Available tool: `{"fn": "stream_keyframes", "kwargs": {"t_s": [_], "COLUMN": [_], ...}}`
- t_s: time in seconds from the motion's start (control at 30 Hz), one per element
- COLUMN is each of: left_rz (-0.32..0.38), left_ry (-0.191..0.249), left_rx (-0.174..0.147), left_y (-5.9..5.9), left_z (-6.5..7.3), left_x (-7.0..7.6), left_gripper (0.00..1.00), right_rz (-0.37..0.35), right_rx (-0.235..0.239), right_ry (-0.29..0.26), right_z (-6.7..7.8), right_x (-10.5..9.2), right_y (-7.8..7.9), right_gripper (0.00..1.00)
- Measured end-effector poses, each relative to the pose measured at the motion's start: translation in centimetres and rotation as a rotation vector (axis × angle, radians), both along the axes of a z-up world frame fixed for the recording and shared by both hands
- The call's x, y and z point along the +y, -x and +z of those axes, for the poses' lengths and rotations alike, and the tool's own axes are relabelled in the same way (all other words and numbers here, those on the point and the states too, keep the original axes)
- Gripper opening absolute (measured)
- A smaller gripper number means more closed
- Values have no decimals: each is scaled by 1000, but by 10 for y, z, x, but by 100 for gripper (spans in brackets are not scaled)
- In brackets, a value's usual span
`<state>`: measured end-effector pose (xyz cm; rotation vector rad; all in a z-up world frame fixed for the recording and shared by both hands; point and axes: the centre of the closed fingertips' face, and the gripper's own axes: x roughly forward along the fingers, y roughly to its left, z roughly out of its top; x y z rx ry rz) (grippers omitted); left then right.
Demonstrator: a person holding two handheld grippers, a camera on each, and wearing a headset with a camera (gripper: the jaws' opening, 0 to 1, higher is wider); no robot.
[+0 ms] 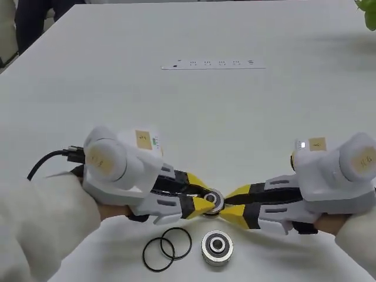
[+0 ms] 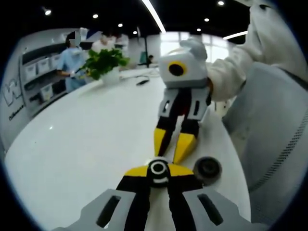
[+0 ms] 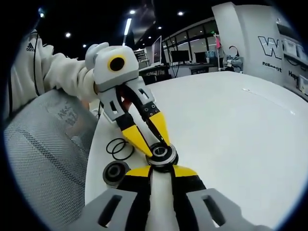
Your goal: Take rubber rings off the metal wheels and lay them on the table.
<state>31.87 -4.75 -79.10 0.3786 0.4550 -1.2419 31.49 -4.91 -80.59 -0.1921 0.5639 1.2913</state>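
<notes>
Wheel (image 3: 161,154) sits between both tongs: left tongs (image 1: 204,202) clenched on it, right tongs (image 1: 228,207) with tips at its rim, grip there unclear. Metal looks heavy, stiff, slick. Two rings (image 1: 167,248) lie loose on the counter (image 1: 235,117) beside a second wheel (image 1: 217,247). They look light, soft, stretchy, so one still seated is best pinched at the rim and rolled off.

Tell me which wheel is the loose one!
On the white table, look between the person and the left gripper and right gripper. A metal wheel lies there beside two black rings; unlike the other wheel, nothing grips it.
</notes>
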Motion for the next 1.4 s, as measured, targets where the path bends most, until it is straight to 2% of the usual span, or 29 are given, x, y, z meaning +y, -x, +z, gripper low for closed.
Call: {"fn": "stream_keyframes", "kwargs": {"t_s": [0.1,0.2,0.27,0.33,0.6,0.7,0.83,0.97,1.1,1.4], "left_rz": [1,-3,-4,-6,-9,-10,-10,-10,-9,-7], "left_ry": [0,0,0,0,2,3,2,0,0,1], "left_rx": [1,0,-1,-1,1,3,4,4,6,9], "left_y": [0,0,0,0,-1,-1,-1,-1,-2,-2], "left_z": [0,0,0,0,0,0,0,-1,-1,-1], "left_x": [0,0,0,0,-1,-1,-1,-1,-1,-1], "left_gripper": [14,14,14,14,14,14,14,13,13,13], "right_rz": [2,19,25,25,19,35,43,54,45,43], "right_rx": [8,20,-17,-32,-42,-59,-60,-70,-61,-58], "right_ry": [-2,-14,-3,-6,-14,-19,-19,2,-7,8], "right_z": [0,1,1,2,1,1,3,0,1,2], "right_x": [0,2,3,3,3,5,3,-1,-2,-2], "right_y": [0,3,3,1,-4,-4,-2,-3,-3,-1], "right_gripper": [13,20,21,19,22,22,19,15,13,12]}}
